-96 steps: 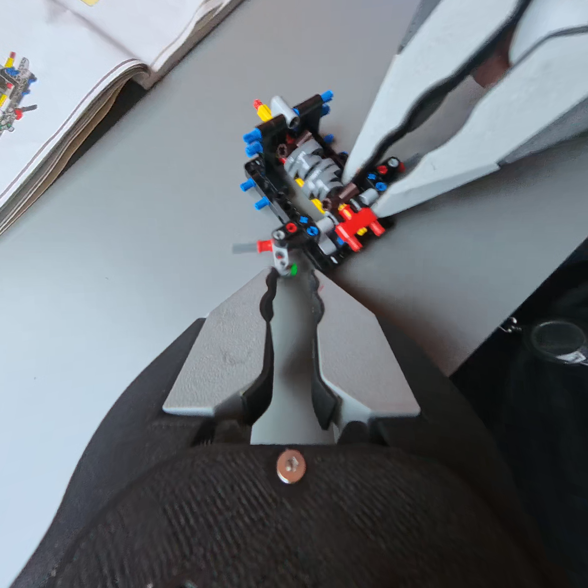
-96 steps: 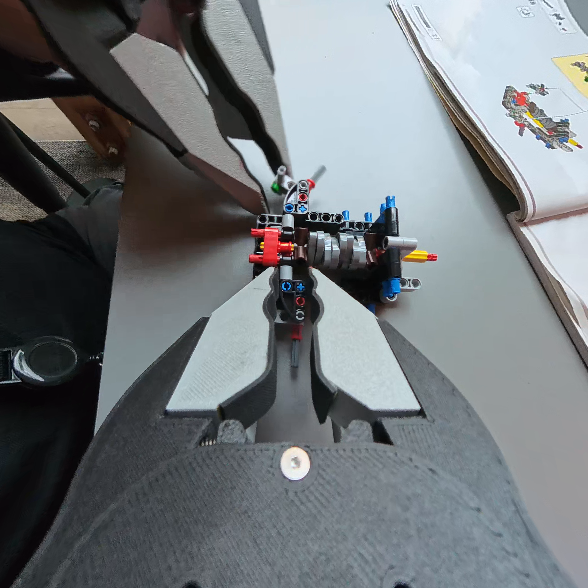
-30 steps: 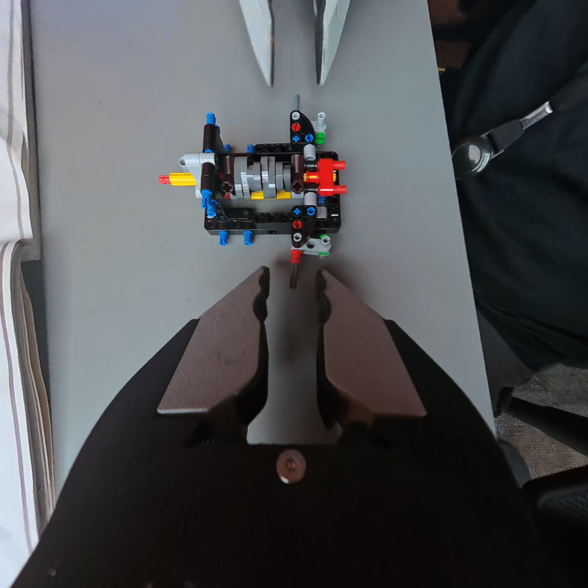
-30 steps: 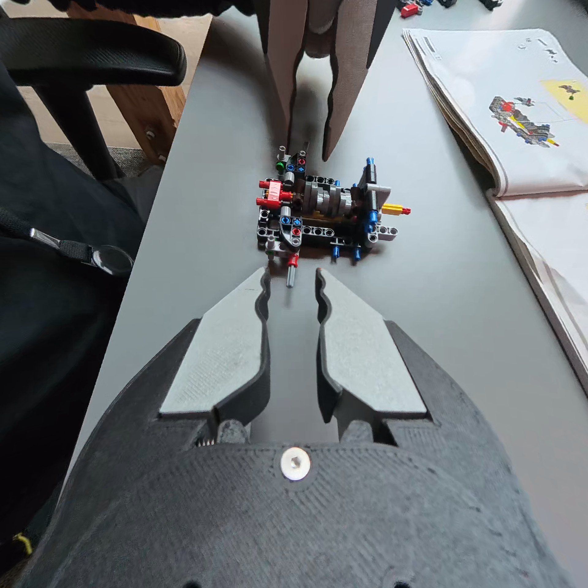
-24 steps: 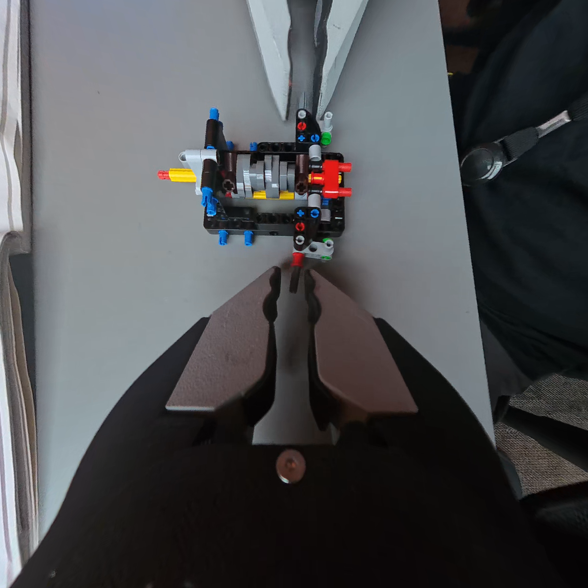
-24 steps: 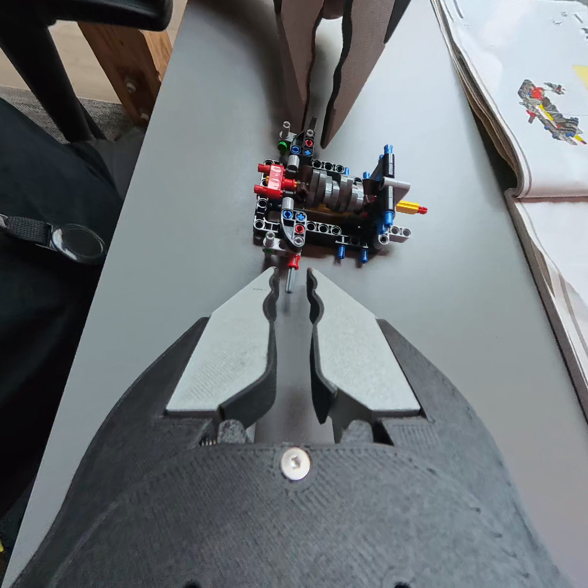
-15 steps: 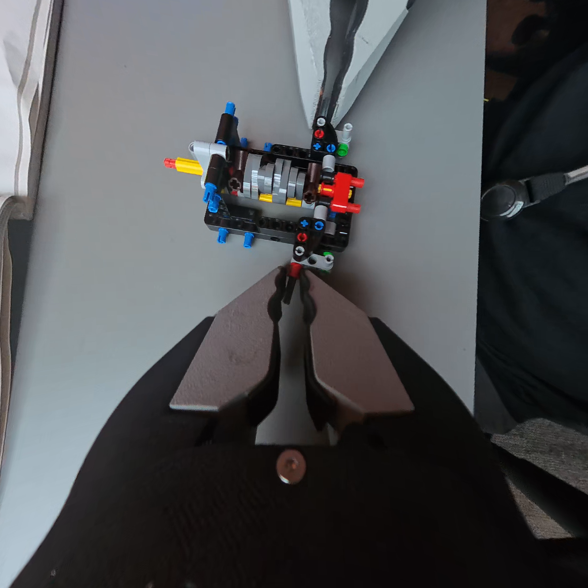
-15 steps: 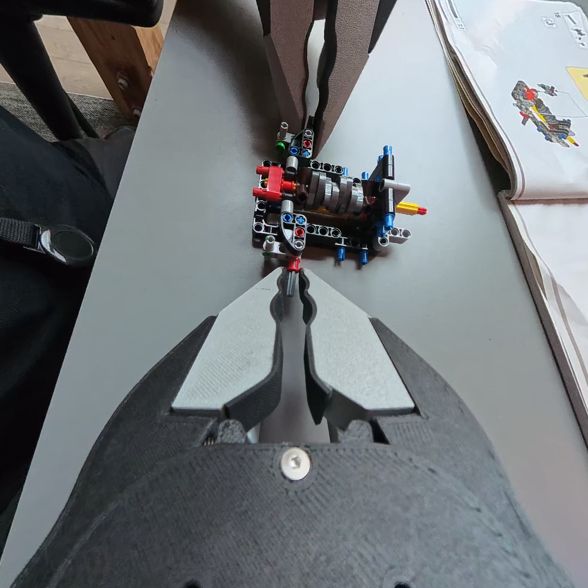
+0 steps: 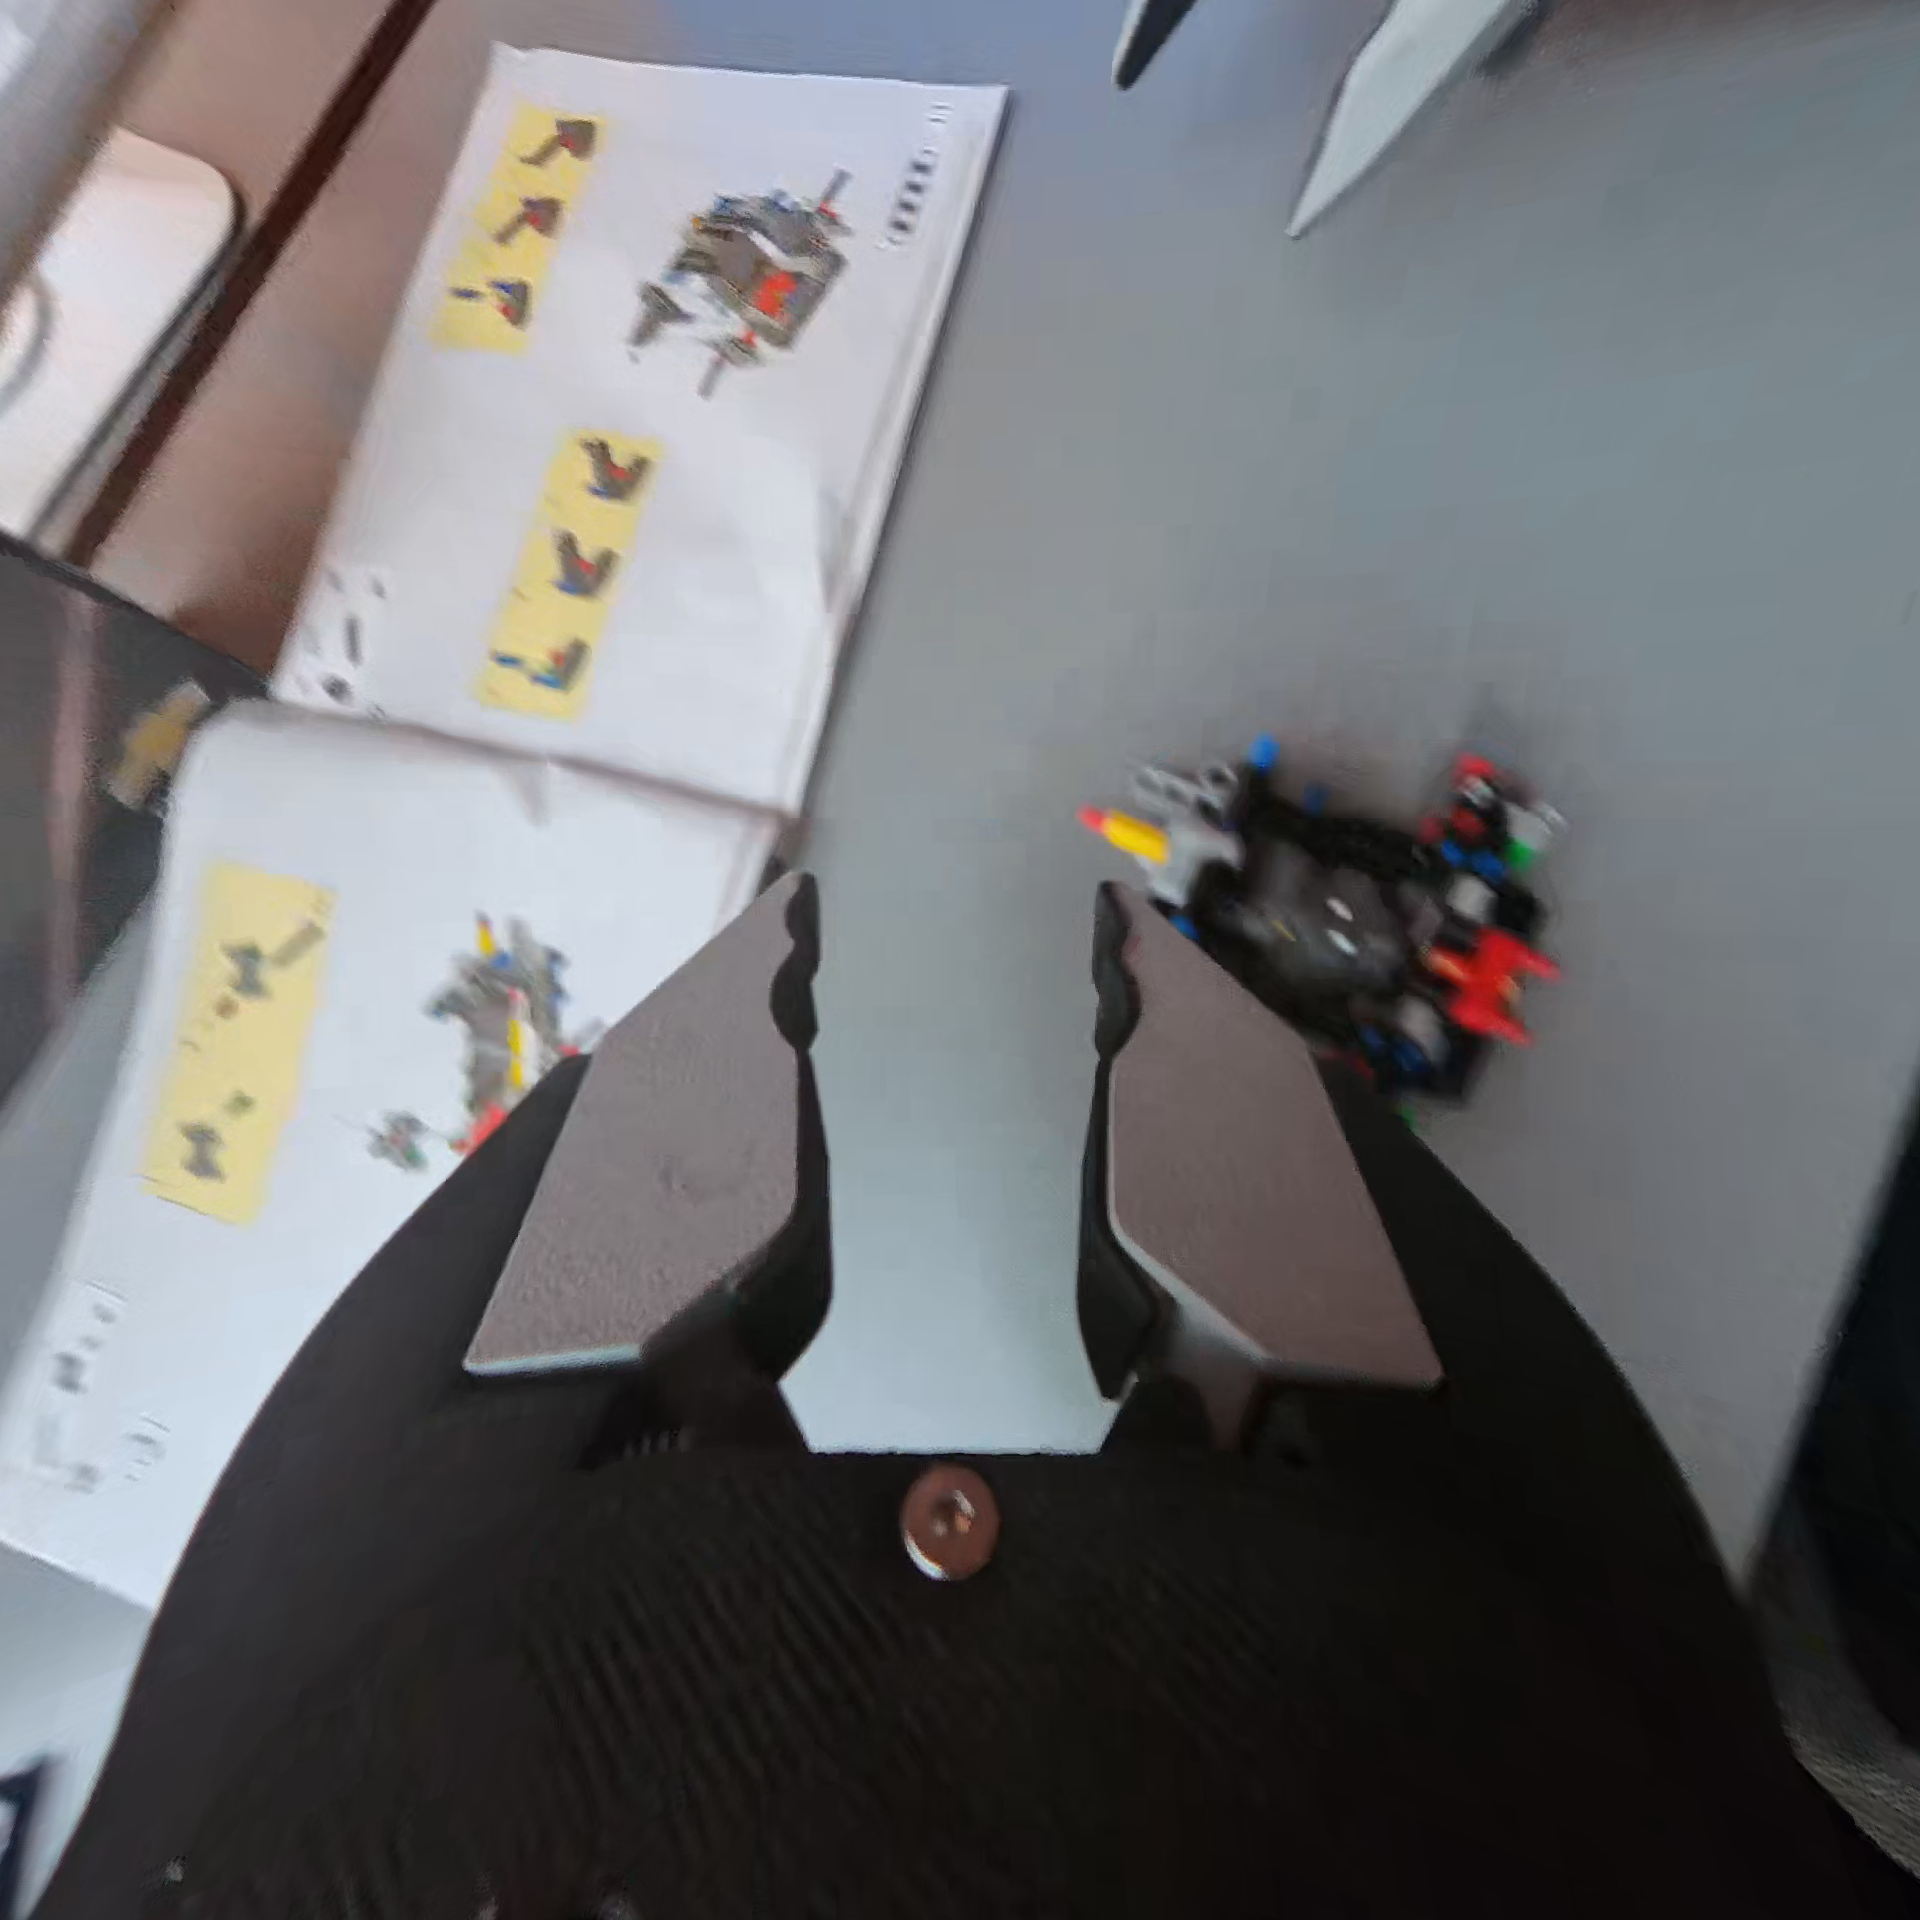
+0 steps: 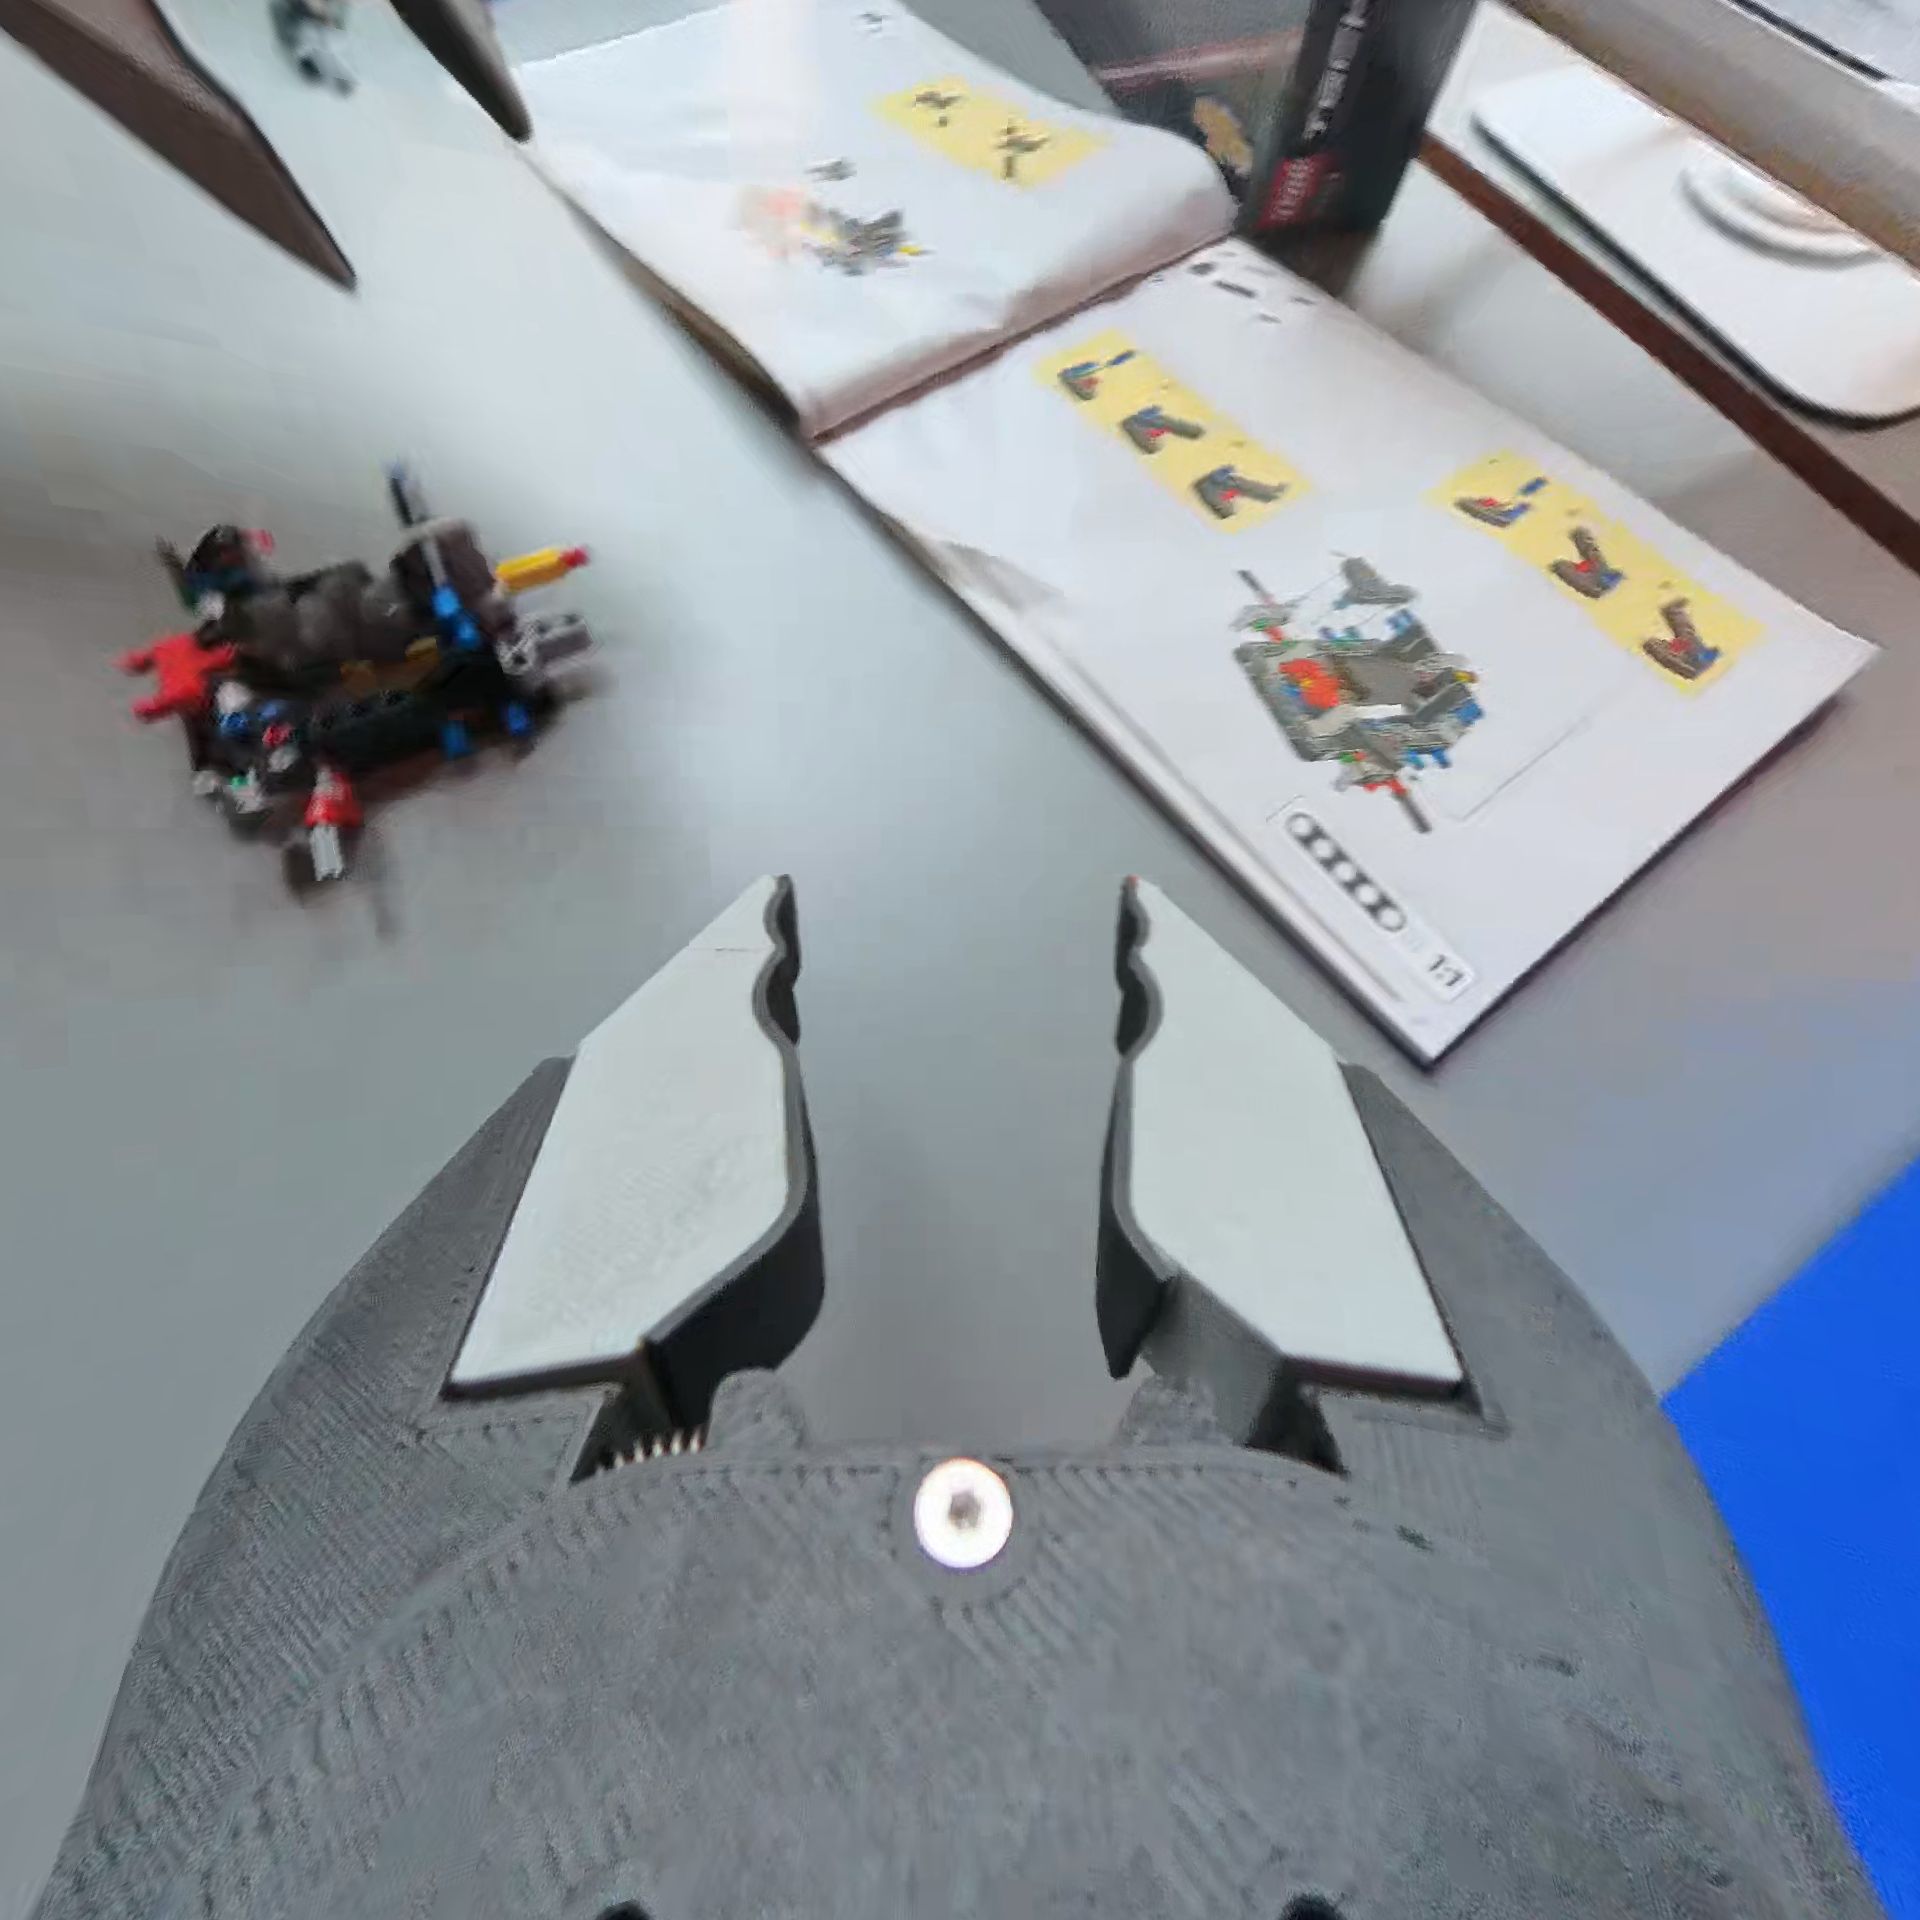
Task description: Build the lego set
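Left wrist view shows the left gripper spread and empty beside the lego assembly; the right gripper is likewise spread. Check the instruction booklet before picking the next piece.

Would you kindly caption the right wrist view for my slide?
Open right gripper above grey table, lego model left, instruction booklet right.

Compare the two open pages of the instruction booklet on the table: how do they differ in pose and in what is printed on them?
In the right wrist view, the near page lies flat, while the far page bulges up in a curve toward the fold. The near page carries two yellow picture strips and one large drawing of the model; the far page shows one yellow strip and a smaller drawing. Both are white and belong to the same booklet, and neither open gripper touches them.
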`<move>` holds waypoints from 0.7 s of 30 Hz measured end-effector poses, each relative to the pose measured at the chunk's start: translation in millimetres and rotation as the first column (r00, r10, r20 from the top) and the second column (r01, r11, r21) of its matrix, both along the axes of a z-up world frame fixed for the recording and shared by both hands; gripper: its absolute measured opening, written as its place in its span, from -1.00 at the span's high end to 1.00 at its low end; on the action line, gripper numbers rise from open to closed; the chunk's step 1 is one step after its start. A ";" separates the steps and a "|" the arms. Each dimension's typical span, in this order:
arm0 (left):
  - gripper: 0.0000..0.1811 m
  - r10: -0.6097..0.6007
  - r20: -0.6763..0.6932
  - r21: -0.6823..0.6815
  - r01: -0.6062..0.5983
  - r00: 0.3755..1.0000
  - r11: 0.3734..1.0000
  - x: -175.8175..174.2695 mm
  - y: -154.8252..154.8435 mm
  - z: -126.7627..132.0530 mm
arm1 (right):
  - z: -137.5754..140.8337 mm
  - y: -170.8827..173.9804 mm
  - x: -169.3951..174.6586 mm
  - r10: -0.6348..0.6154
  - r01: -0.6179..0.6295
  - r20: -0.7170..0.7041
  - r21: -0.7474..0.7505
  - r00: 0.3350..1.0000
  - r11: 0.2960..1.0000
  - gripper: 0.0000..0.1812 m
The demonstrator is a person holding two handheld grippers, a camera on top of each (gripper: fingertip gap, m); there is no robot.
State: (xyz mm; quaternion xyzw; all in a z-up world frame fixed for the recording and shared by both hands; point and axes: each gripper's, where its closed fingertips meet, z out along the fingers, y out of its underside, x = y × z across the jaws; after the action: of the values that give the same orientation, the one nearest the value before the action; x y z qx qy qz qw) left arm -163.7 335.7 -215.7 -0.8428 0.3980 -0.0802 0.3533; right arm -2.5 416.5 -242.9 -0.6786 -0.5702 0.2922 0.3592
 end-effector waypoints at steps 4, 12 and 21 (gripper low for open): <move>0.34 -0.017 -0.103 0.020 0.019 0.995 1.000 37.7 87.6 -10.1 | 1.2 44.2 -22.5 -0.071 0.070 -0.015 -0.078 0.997 0.995 0.30; 0.21 0.086 -0.189 -0.206 -0.125 0.978 0.971 48.9 140.8 -75.4 | -3.1 51.3 -16.6 -0.069 0.068 -0.055 -0.027 0.996 0.997 0.43; 0.36 0.107 0.016 -0.311 -0.097 0.994 0.946 54.4 144.2 -68.6 | -2.8 40.6 -21.4 -0.022 0.022 -0.053 0.002 0.998 1.000 0.45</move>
State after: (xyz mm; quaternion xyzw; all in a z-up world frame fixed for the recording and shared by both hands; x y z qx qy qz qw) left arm -109.3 479.9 -284.3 -0.9058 0.3308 -0.1368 0.2268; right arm -23.9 457.1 -245.7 -0.6764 -0.5533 0.3055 0.3781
